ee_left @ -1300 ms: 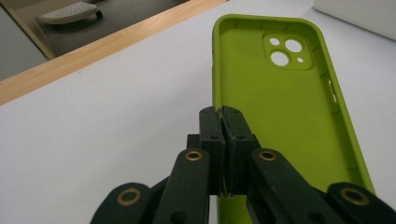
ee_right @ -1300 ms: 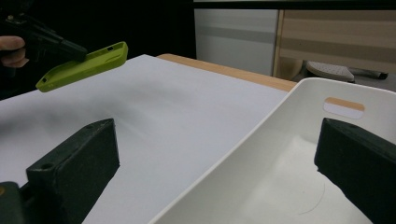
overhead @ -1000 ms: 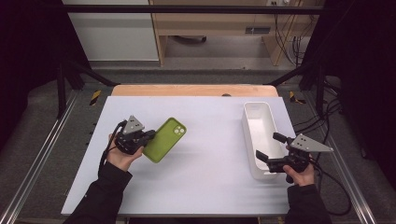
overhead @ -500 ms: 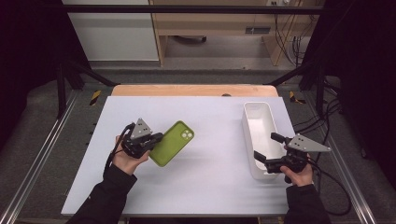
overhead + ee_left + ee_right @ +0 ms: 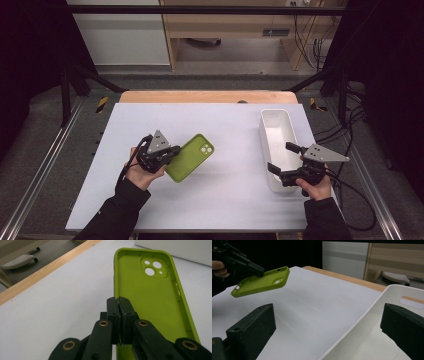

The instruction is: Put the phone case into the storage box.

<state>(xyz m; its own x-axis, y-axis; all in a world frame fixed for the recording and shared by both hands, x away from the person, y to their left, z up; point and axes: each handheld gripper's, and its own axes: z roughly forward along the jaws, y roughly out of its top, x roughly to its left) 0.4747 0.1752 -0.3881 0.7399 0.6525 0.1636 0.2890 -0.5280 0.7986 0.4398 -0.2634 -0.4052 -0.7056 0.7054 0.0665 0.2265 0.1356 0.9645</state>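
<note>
Pick done: left tongs [image 5: 170, 152] clamped on green phone case [image 5: 191, 157] rim, case lifted off counter [image 5: 225, 200]; right tongs [image 5: 281, 159] apart straddling white bin [image 5: 272, 120] wall; placing likely remains.

- One green phone case [image 5: 190, 157], clamped by one long edge in my left gripper [image 5: 170, 152], lifted off the table, well to the left of the bin.
- Three round lens holes and one small hole in the case's camera cutout, at the end away from my jaws.
- One white bin [image 5: 276, 135], long and narrow, on the table's right part.
- One slot handle cut into the bin's end wall.
- Two grippers, mine: the left well apart from the bin, the right gripper [image 5: 284, 162] with jaws spread, straddling the bin's near end.
- One white table [image 5: 210, 210], with one wooden strip along its far edge beyond the bin.
</note>
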